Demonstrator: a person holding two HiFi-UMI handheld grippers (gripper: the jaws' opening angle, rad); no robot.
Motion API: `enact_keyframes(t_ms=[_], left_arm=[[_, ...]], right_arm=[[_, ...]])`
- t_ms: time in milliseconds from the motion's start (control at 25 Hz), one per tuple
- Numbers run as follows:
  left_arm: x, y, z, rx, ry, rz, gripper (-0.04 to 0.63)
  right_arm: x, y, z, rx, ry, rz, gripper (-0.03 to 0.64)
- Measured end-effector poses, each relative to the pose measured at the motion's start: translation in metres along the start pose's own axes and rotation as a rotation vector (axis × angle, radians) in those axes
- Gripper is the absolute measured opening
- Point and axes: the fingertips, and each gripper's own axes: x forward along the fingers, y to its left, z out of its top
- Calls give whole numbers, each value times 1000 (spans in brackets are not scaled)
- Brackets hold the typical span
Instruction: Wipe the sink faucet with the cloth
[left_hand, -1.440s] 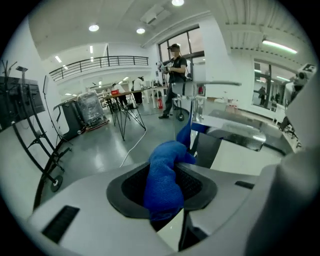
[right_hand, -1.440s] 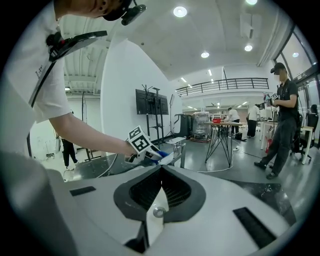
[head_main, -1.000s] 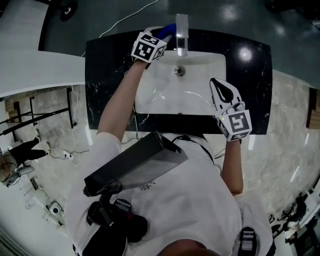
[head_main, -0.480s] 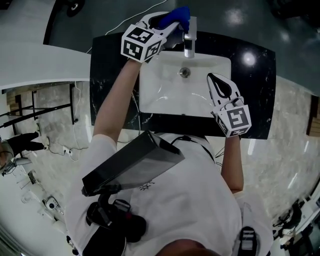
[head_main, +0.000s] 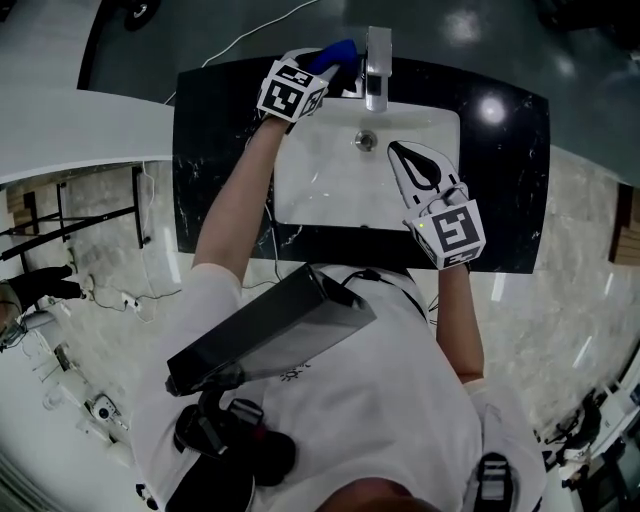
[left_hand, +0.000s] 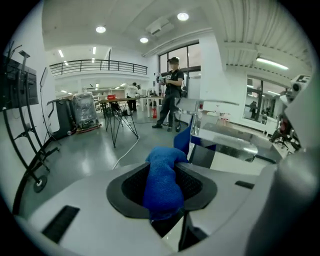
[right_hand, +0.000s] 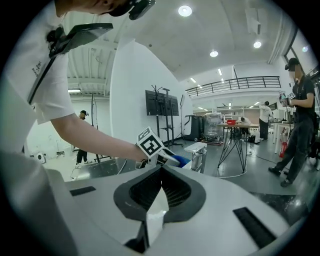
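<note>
My left gripper (head_main: 335, 62) is shut on a blue cloth (head_main: 338, 50), and holds it against the left side of the chrome faucet (head_main: 376, 62) at the back of the white sink (head_main: 300, 190). In the left gripper view the cloth (left_hand: 161, 185) fills the gap between the jaws, and a further fold lies against the faucet (left_hand: 225, 137). My right gripper (head_main: 397, 150) hovers over the basin, to the right of the drain (head_main: 366, 141), shut with nothing in it. The right gripper view shows its jaws (right_hand: 161, 172) meeting at the tips, with the faucet (right_hand: 198, 152) and cloth (right_hand: 181, 160) beyond.
A black marble counter (head_main: 500, 170) surrounds the sink. A white partition (head_main: 80, 130) stands at the left, and a cable (head_main: 250, 35) lies on the floor behind the counter. A black device (head_main: 270, 330) hangs at the person's chest. People stand far off in the hall.
The left gripper swung the cloth up over the faucet's top, then came back down to its left side. The right gripper has drifted left and further over the basin.
</note>
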Motion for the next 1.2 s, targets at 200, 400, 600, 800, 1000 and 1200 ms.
enact_keyframes(t_ms=[200, 400, 600, 800, 1000, 1200], left_arm=[[20, -24, -5, 50, 30, -49, 124], [1, -27, 39, 76, -71, -52, 124], [-37, -26, 97, 101, -207, -44, 124], [-74, -29, 139, 125, -325, -28, 124], [-67, -7, 107, 95, -254, 11, 124], [-31, 2, 39, 28, -94, 22, 124]], right_arm=[[1, 2, -4, 0, 11, 2, 3], [2, 3, 0, 0, 3, 6, 3], [8, 6, -4, -28, 19, 20, 3], [15, 10, -5, -39, 26, 34, 3], [18, 7, -11, -31, 39, 23, 3], [17, 4, -17, -23, 54, 18, 3]])
